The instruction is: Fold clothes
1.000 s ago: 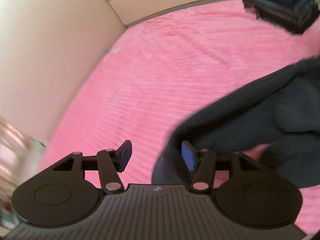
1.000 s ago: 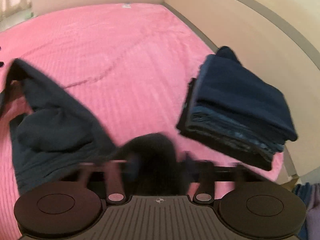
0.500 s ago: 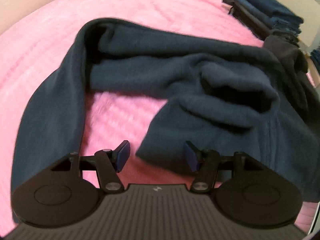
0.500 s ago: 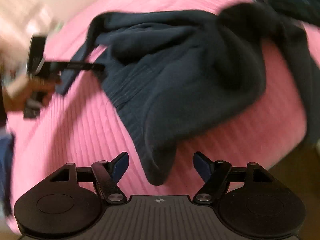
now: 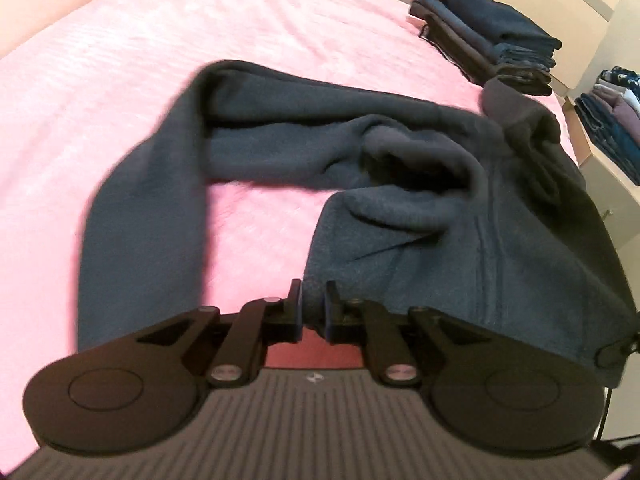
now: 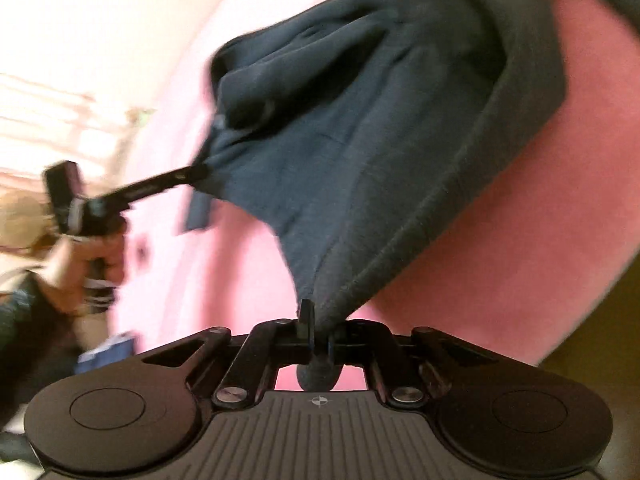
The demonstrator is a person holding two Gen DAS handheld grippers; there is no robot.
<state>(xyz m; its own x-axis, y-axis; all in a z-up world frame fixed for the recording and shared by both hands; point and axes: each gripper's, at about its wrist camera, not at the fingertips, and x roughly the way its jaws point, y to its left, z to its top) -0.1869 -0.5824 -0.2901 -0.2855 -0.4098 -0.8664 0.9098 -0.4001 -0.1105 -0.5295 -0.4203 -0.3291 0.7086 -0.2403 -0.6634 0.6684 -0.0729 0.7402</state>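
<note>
Where the pink bedspread (image 5: 120, 92) covers the bed, a dark navy fleece garment (image 5: 440, 216) lies crumpled across its middle, one long sleeve (image 5: 140, 216) bent from about 12 o'clock round to 8 o'clock in the left wrist view. The garment's body runs from centre toward 4 o'clock. The left gripper (image 5: 313, 308) is clamped on the garment's near hem corner, the fabric pinched between both pads, at 6 o'clock. In the right wrist view the right gripper (image 6: 318, 334) is likewise closed on a gathered edge of the same garment (image 6: 380, 128), a small roll of cloth bulging below the pads. From there the cloth rises and spreads toward 12 o'clock. At 9 o'clock in that view a person's hand (image 6: 86, 268) grips the other tool, whose tip meets the cloth; this part is blurred. A stack of folded dark clothes (image 5: 488, 36) sits at the bed's far edge, at 1 o'clock in the left view, well apart from the garment. More folded clothes (image 5: 616, 120) sit on a shelf at 3 o'clock.
</note>
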